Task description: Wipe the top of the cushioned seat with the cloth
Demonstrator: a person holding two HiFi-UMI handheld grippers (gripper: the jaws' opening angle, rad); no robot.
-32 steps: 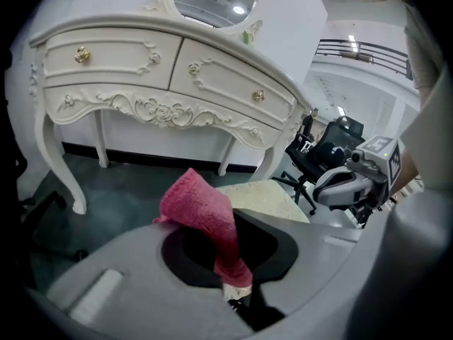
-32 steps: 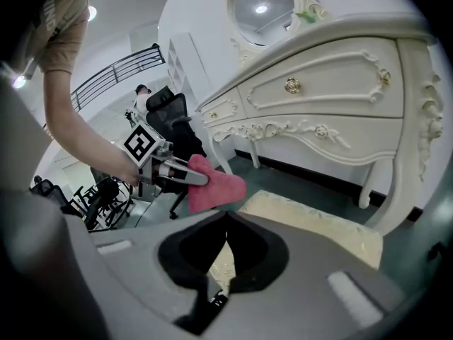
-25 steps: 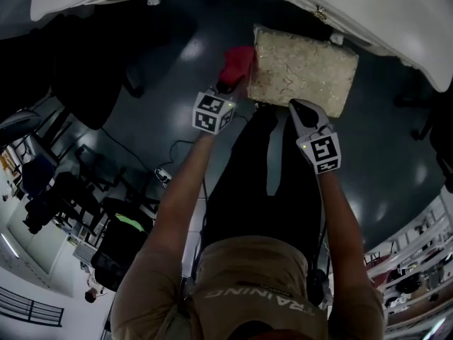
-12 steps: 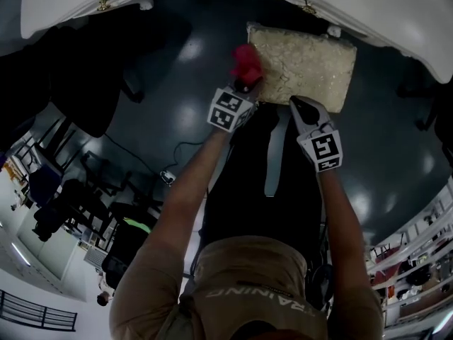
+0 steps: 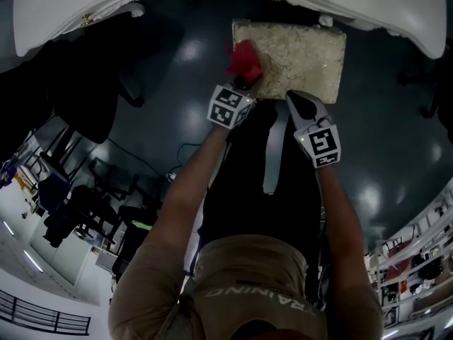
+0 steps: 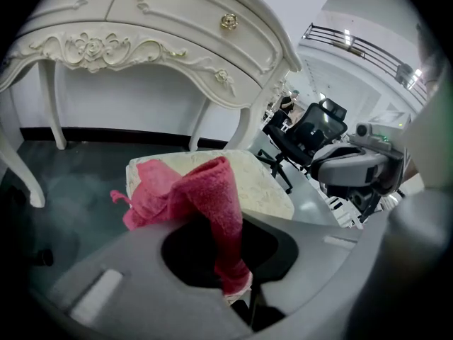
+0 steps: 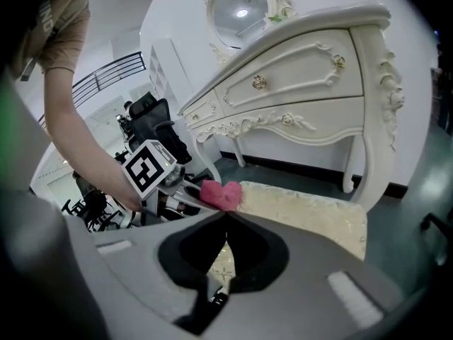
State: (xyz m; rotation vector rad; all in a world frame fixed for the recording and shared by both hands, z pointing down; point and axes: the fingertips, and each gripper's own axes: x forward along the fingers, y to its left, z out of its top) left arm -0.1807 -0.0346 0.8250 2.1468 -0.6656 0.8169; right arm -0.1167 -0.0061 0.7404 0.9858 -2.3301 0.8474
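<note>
The cushioned seat (image 5: 297, 52) is a cream rectangular pad on the dark floor in front of a white dressing table. A red cloth (image 5: 244, 59) lies bunched over its left near corner. My left gripper (image 5: 244, 83) is shut on the cloth. In the left gripper view a fold of the cloth (image 6: 216, 204) runs down between the jaws, with the seat (image 6: 265, 190) just behind. My right gripper (image 5: 299, 103) is shut and holds nothing; its tip is at the seat's near edge. The right gripper view shows the seat (image 7: 311, 214), the cloth (image 7: 221, 193) and the left gripper's marker cube (image 7: 150, 167).
The white carved dressing table (image 6: 141, 41) with drawers stands right behind the seat, its legs (image 7: 368, 140) at the seat's far corners. Black office chairs (image 6: 308, 129) and cables are off to the sides on the dark floor (image 5: 170, 112).
My left gripper has carried the cloth rightward, from beside the seat's left edge onto its left near corner. The right gripper has stayed at the near edge.
</note>
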